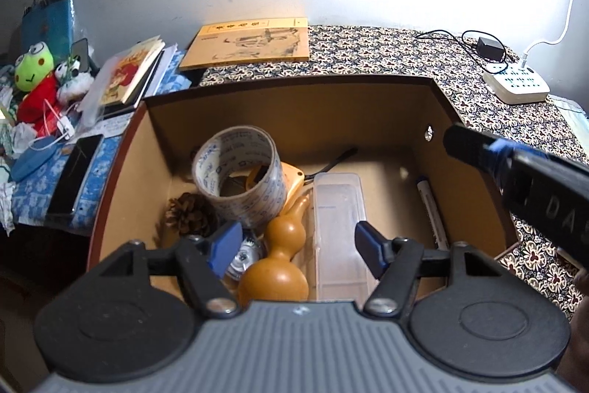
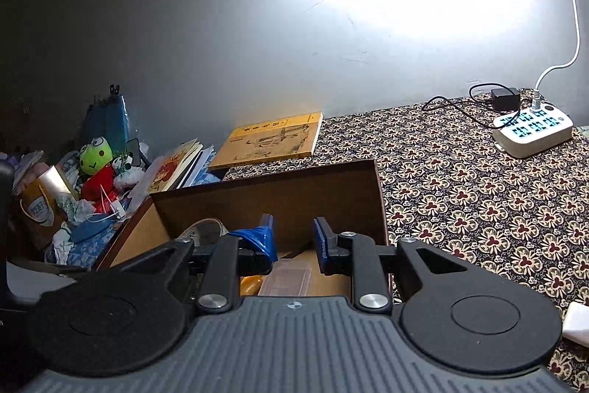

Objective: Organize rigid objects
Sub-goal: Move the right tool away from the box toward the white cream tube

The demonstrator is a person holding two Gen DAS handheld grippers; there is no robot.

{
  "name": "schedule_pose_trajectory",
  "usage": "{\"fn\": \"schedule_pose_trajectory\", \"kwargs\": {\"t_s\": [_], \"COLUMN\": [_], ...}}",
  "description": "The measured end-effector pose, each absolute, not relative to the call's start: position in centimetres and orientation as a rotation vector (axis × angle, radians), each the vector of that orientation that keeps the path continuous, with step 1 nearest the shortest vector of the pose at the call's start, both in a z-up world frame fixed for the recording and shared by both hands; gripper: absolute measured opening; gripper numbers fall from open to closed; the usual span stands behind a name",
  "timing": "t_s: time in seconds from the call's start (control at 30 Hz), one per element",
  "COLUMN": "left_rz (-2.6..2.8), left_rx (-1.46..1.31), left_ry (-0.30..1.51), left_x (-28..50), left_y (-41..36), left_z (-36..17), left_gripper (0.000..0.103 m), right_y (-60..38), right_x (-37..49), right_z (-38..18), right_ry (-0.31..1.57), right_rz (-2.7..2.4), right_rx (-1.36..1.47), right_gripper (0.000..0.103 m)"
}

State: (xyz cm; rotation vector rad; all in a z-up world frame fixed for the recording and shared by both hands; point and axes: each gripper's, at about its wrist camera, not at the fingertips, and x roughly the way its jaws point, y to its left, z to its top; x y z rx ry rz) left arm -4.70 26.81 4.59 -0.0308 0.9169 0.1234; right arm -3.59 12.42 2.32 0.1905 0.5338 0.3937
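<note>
We hold two grippers over one cardboard box (image 1: 434, 120). Our left gripper (image 1: 294, 247) gapes empty above one gourd (image 1: 279, 260) and one clear case (image 1: 340, 227); our right gripper (image 2: 292, 238) stands parted, empty. Farther in: one tape roll (image 1: 239, 172), one pinecone (image 1: 189, 214), one marker (image 1: 430, 205). A metal item beneath stays unclear.

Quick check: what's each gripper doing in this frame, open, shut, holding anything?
Left gripper: open, empty, above the box.
Right gripper: open, nothing held, over the box.
</note>
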Motion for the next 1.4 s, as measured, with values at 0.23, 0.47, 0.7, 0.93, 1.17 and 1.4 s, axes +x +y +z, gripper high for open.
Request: {"fn": "schedule_pose_trajectory", "kwargs": {"t_s": [0.23,0.47,0.7,0.93,1.17,1.4], "left_rz": [0.15,0.181,0.186,0.189,0.21,0.231], "left_rx": [-0.034,-0.052,-0.062,-0.061,-0.068,-0.083], "left_ry": [0.892,0.898,0.935,0.99,1.032,1.093], "left_x": [-6.3,-7.4,-8.3,-9.1,-9.5,-9.5], "left_y": [26.4,25.9,24.8,23.4,22.2,20.8], "left_z": [5.4,5.3,5.2,4.5,3.4,1.4], "left_gripper": [0.068,0.068,0.068,0.069,0.069,0.069], "right_y": [12.2,11.2,10.4,9.4,7.8,6.5], "right_x": [-5.0,-6.0,-6.9,-7.5,-7.3,-7.2], "right_z": [2.6,3.0,2.5,1.4,0.1,-1.7], "right_ry": [0.553,0.55,0.567,0.597,0.645,0.714], "right_rz": [0.395,0.405,0.462,0.534,0.573,0.594], "right_rx": [0.131,0.118,0.115,0.14,0.193,0.208], "right_gripper": [0.007,0.007,0.007,0.007,0.007,0.007]}}
